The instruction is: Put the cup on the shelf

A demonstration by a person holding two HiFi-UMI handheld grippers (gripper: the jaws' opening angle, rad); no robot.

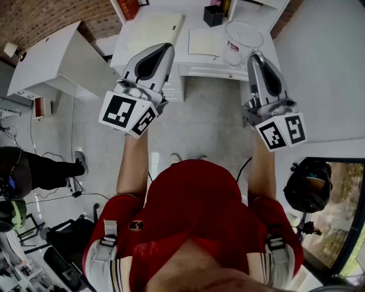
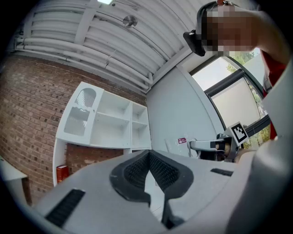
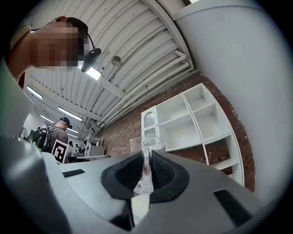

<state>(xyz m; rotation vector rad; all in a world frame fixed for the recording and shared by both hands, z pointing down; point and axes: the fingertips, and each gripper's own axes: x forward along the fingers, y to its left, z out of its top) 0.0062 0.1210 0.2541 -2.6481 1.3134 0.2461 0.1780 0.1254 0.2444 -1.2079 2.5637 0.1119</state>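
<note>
A clear plastic cup (image 1: 242, 40) hangs over the front edge of the white desk (image 1: 154, 35), and my right gripper (image 1: 256, 57) is shut on its near wall. In the right gripper view the cup (image 3: 146, 148) stands upright between the black pads (image 3: 161, 171), with the white shelf unit (image 3: 192, 121) beyond it against a brick wall. My left gripper (image 1: 164, 50) is held out level to the left of the cup, apart from it. Its jaws meet at the tips and hold nothing (image 2: 148, 157). The shelf unit (image 2: 112, 123) also shows in the left gripper view.
On the desk lie a cream pad (image 1: 153, 28), a white sheet (image 1: 202, 41) and a black box (image 1: 213, 15), with red books (image 1: 128, 8) at the back. A white cabinet (image 1: 54, 60) stands to the left. Another person (image 1: 34, 168) is at the far left.
</note>
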